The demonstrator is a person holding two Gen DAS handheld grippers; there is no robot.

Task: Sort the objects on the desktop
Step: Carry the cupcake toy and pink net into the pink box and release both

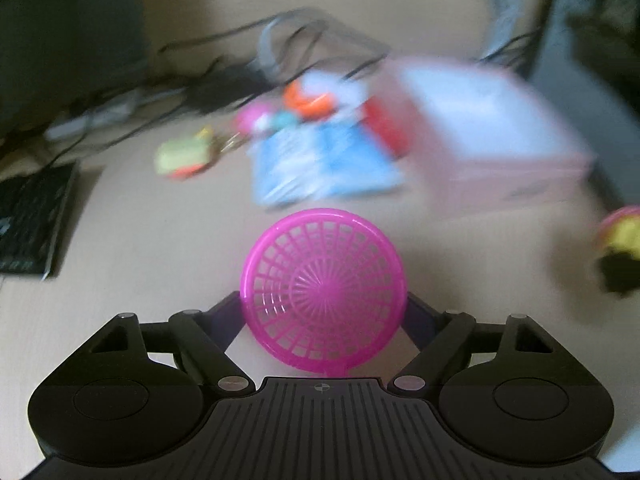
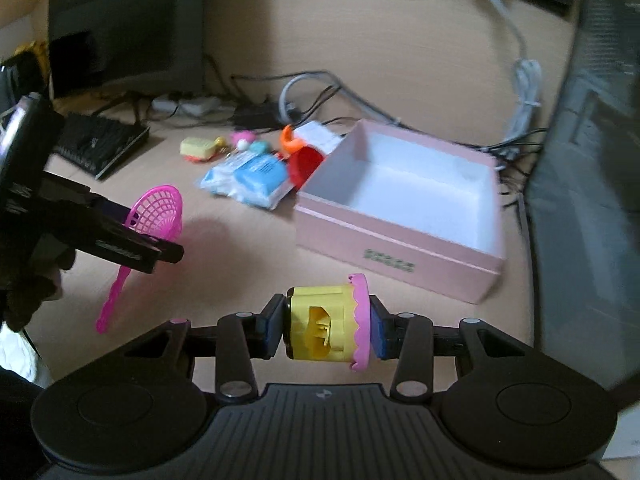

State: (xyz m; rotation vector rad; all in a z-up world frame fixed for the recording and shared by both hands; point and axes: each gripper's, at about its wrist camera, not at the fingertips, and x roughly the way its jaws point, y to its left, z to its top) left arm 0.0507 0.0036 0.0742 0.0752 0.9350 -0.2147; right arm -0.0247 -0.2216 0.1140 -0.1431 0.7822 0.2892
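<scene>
While the left gripper (image 1: 324, 304) clamps a round, magenta plastic mesh strainer (image 1: 323, 291) by its rim, the right gripper (image 2: 326, 326) squeezes a yellow cylindrical toy (image 2: 320, 328) with a scalloped pink lid. Beyond, on the beige desk (image 2: 240, 264), sits an open, smooth-walled pink box (image 2: 404, 236), apparently cardboard.

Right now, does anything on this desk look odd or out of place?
Mostly the cupcake toy: the right gripper clamps it sideways, pink frill facing right. The left gripper holds the pink strainer tilted off the desk. The pink box sits empty.
</scene>
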